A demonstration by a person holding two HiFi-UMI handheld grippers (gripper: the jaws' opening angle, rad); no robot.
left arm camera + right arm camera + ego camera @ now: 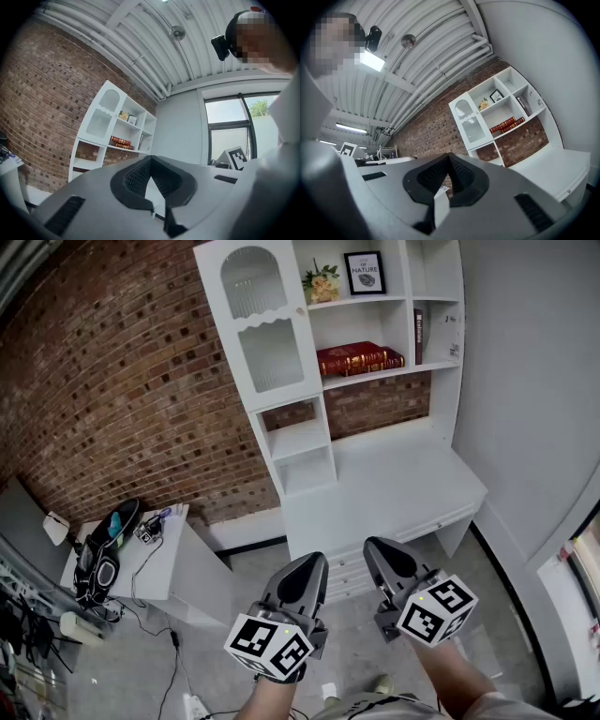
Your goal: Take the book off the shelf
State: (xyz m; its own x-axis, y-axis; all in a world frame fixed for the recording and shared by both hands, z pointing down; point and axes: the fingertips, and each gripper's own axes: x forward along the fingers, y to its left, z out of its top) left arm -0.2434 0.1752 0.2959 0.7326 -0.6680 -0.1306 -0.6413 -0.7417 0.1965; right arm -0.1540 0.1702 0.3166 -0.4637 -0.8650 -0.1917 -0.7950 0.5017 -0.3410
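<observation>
Red books [360,359]: stacked flat at left end of shelf [427,366]. Left gripper [306,570], right gripper [384,559]: jaws together, empty, well apart from shelf.

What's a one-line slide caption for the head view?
Head view: left gripper and right gripper, both shut and empty, held short of the white shelf unit where red books lie flat.

Titles on red books [359,359] illegible
</observation>
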